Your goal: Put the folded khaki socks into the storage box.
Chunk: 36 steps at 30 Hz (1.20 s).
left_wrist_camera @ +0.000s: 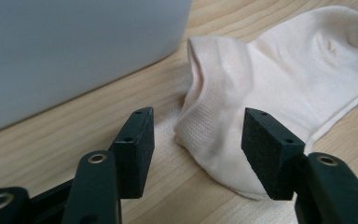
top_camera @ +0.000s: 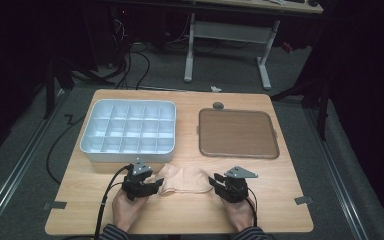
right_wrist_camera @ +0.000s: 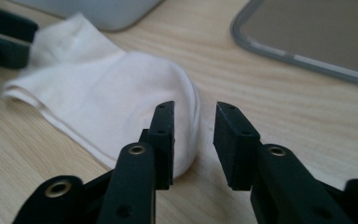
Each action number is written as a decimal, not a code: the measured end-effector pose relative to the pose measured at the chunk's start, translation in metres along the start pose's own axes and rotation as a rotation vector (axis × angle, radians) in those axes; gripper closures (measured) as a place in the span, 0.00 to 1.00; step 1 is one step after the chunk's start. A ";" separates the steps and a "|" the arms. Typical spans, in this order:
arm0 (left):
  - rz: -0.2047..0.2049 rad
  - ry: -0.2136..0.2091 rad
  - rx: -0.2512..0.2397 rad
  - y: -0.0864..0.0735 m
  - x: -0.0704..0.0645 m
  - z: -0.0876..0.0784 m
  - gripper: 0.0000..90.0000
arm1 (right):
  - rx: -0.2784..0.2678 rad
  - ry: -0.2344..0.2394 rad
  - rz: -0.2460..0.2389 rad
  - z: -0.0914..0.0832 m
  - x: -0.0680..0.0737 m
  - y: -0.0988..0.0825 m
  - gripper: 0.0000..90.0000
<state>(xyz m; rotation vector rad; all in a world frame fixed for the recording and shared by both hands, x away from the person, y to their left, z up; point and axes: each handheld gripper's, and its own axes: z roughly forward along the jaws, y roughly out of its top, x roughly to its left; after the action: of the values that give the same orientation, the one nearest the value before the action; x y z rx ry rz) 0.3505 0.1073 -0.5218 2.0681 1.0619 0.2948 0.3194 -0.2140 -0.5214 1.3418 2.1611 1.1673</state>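
A pale peach sock [top_camera: 185, 180] lies flat near the front of the wooden table, between my two grippers. My left gripper [top_camera: 155, 186] is at its left end. In the left gripper view the jaws [left_wrist_camera: 196, 140] stand apart with the sock's ribbed cuff [left_wrist_camera: 214, 116] between them, and the pads do not press on it. My right gripper [top_camera: 214, 182] is at the sock's right end. Its jaws [right_wrist_camera: 193, 135] stand apart over the rounded toe of the sock [right_wrist_camera: 112, 98], with bare table in the gap. The left gripper's black jaws [right_wrist_camera: 0, 37] show at that view's far left.
A white tray with several compartments [top_camera: 87, 145] sits behind the left gripper, its wall close to the sock [left_wrist_camera: 74, 56]. A brown flat tray with a grey rim [top_camera: 237, 155] lies at the back right. A small grey disc [top_camera: 218, 105] lies behind it. Tape marks [top_camera: 304, 200] are near the table's front corners.
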 end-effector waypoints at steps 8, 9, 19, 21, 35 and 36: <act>0.034 0.020 -0.001 -0.006 -0.006 0.008 0.50 | -0.038 0.083 -0.059 -0.012 0.022 0.022 0.82; 0.048 0.022 -0.020 -0.008 -0.007 0.009 0.51 | -0.029 0.093 -0.075 -0.009 0.027 0.023 0.84; 0.047 0.030 -0.047 -0.012 -0.007 0.008 0.57 | 0.051 0.200 -0.137 0.040 0.072 0.032 0.94; 0.048 0.027 -0.049 -0.012 -0.007 0.008 0.60 | 0.069 0.195 -0.143 0.048 0.075 0.033 0.95; 0.027 -0.008 -0.050 -0.012 -0.004 0.008 0.74 | 0.130 0.195 -0.182 0.064 0.085 0.025 0.97; 0.023 -0.016 -0.049 -0.012 -0.004 0.008 0.77 | 0.132 0.195 -0.182 0.064 0.084 0.025 0.97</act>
<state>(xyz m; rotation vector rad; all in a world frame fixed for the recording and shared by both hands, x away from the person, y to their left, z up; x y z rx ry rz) 0.3452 0.1045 -0.5351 2.0370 1.0122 0.3117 0.3332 -0.1065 -0.5299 1.0917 2.4785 1.1432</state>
